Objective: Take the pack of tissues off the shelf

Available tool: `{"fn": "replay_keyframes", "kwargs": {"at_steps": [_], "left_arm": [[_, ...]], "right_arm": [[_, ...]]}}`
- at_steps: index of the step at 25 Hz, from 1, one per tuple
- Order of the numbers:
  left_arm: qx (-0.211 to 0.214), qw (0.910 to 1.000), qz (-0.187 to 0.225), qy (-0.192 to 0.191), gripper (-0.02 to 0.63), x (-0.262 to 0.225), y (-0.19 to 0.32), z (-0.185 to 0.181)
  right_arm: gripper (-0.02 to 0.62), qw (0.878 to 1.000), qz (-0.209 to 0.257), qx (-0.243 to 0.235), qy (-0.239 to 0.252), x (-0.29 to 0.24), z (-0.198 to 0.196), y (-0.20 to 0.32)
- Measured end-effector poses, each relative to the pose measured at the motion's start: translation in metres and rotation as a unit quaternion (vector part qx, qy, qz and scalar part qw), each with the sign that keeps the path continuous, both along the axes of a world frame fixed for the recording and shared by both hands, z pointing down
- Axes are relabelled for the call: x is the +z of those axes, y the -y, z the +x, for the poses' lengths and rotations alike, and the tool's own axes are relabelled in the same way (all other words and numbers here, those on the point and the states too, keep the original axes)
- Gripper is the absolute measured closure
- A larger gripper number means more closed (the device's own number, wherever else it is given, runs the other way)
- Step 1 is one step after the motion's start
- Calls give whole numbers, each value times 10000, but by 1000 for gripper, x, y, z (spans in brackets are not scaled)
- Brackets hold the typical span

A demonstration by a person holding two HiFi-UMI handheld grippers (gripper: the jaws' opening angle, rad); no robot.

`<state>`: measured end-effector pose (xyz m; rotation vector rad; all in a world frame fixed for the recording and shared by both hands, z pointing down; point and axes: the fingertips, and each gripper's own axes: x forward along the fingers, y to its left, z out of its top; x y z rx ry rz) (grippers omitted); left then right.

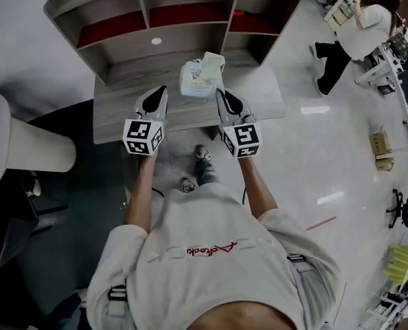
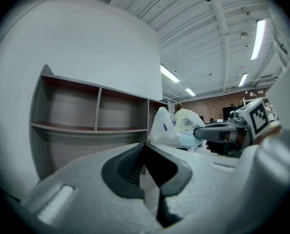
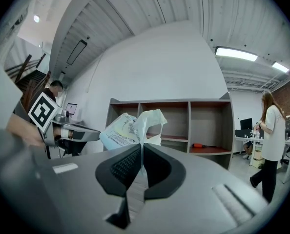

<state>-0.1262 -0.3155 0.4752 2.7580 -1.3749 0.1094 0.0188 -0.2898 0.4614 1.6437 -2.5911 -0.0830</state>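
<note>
The pack of tissues (image 1: 200,78), a pale crinkled plastic wrapper with yellow-green print, hangs in the air in front of the wooden shelf (image 1: 156,43), above the table (image 1: 121,119). My right gripper (image 1: 224,96) is shut on the wrapper's edge, and the pack (image 3: 123,130) sticks up just past its jaws (image 3: 142,147). My left gripper (image 1: 156,95) hovers a little left of the pack, shut with nothing between its jaws (image 2: 146,146). In the left gripper view the pack (image 2: 167,128) shows to the right, held by the right gripper (image 2: 218,130). The shelf's compartments (image 2: 86,116) look empty.
A small orange object (image 3: 199,145) lies in the shelf's right compartment. A white disc (image 1: 156,40) sits on the shelf's lower board. A white cylinder (image 1: 18,146) stands at the left. A person (image 1: 355,33) stands at far right beside desks, and a cardboard box (image 1: 381,150) lies on the floor.
</note>
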Motion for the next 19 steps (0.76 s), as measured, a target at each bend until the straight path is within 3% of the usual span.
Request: {"fn": "replay_keyframes", "kwargs": {"at_steps": [19], "left_arm": [[-53,10000,-20,-5,607,9,-16,-4]], "right_arm": [[583,10000,28,3,17,2,-8,-17]]}}
